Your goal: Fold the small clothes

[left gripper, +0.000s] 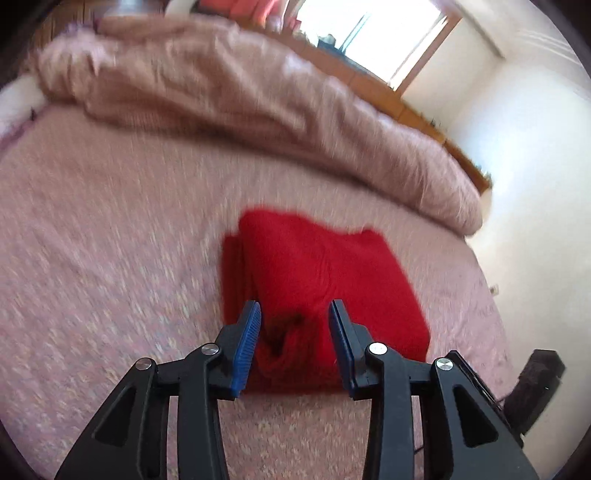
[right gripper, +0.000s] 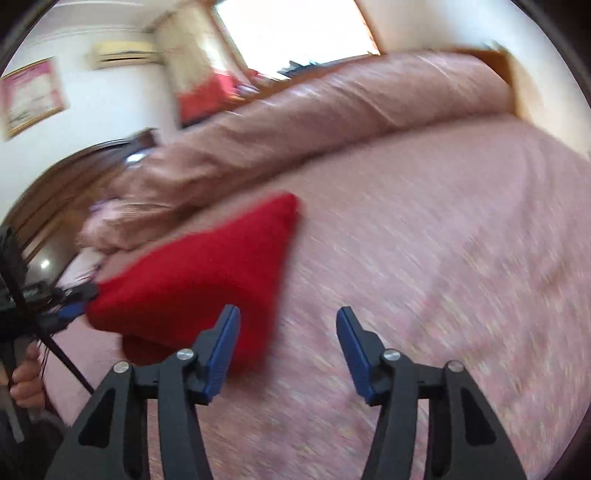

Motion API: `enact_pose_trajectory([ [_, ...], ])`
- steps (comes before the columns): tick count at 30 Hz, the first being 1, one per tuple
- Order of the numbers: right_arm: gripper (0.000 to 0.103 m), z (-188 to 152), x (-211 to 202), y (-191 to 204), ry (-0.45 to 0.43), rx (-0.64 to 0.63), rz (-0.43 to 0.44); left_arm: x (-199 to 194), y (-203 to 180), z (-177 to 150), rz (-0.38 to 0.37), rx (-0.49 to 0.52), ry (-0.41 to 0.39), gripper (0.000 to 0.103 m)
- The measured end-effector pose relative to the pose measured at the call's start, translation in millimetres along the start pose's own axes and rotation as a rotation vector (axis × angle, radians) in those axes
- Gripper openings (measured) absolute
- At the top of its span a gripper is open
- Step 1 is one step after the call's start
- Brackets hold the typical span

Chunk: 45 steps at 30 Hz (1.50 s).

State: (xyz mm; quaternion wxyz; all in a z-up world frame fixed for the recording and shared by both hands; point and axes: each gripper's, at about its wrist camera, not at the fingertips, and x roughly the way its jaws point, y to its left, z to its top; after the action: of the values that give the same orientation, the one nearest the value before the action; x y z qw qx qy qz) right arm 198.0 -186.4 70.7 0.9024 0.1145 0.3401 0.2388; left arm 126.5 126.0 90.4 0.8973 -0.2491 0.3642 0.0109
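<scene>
Two grippers over a bed, both views smeared by motion.

Left gripper [left gripper: 294, 308]: jaws apart, blue pads clear on both sides. Red garment [left gripper: 317, 280] lies folded into a rough square on the pink bedspread [left gripper: 110, 240], directly ahead of and below the fingertips. Cloth shows in the gap between the jaws, but the pads do not press on it; nothing held. A small dark patch sits on the garment's near edge, between the fingers; cannot tell what it is.

Right gripper [right gripper: 288, 314]: jaws wide, only bedspread [right gripper: 424, 240] between them. Empty. The red garment [right gripper: 192, 280] lies to the left of its left finger [right gripper: 221, 350], which overlaps the cloth's edge in the picture; contact cannot be told. From this side the garment reads as a wedge, with its far corner pointing up the bed.

At the left edge of the right view: the other gripper's blue pad [right gripper: 72, 310] beside the garment's left corner, and a hand [right gripper: 26, 380] on a black handle lower down.

Rolled brown duvet [left gripper: 229, 96] runs across the far side of the bed, well apart from the garment. Bright window [left gripper: 369, 33] behind it. Framed picture [right gripper: 33, 96] and a wall air unit [right gripper: 125, 55] on the white wall in the right view.
</scene>
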Motion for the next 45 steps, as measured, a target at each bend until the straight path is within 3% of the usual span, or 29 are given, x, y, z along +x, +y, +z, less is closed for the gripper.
enact_pose_trajectory([
  [4,0.031,15,9,33,-0.025,-0.141,0.088,-13,-15,6,-0.001,0.029,-0.182,0.031],
  [6,0.015,19,23,47,0.021,-0.190,0.120,-4,-25,7,-0.018,0.052,-0.215,0.031],
  [7,0.014,22,30,55,0.020,-0.220,0.111,6,-32,6,-0.022,0.079,-0.208,0.031],
  [10,0.013,27,39,74,-0.008,-0.273,0.174,36,-40,-2,-0.012,0.136,-0.136,0.025],
  [13,0.011,18,57,85,0.035,-0.344,0.146,60,-46,-19,0.029,0.194,-0.051,0.021],
  [17,0.005,0,70,61,0.117,-0.244,0.212,80,-47,-34,0.094,0.230,0.027,0.020],
  [20,0.002,-2,76,45,0.160,-0.178,0.266,85,-48,-47,0.113,0.281,-0.008,0.020],
  [24,0.001,-6,84,50,0.158,-0.213,0.244,84,-46,-63,0.149,0.361,-0.045,0.020],
  [30,0.001,-4,87,51,0.189,-0.214,0.253,85,-34,-53,0.105,0.240,0.020,0.020],
  [37,0.001,-2,84,58,0.182,-0.234,0.226,83,-39,-61,0.144,0.281,-0.004,0.020],
  [45,0.001,4,92,49,0.224,-0.166,0.255,76,-30,-48,0.080,0.149,0.014,0.020],
])
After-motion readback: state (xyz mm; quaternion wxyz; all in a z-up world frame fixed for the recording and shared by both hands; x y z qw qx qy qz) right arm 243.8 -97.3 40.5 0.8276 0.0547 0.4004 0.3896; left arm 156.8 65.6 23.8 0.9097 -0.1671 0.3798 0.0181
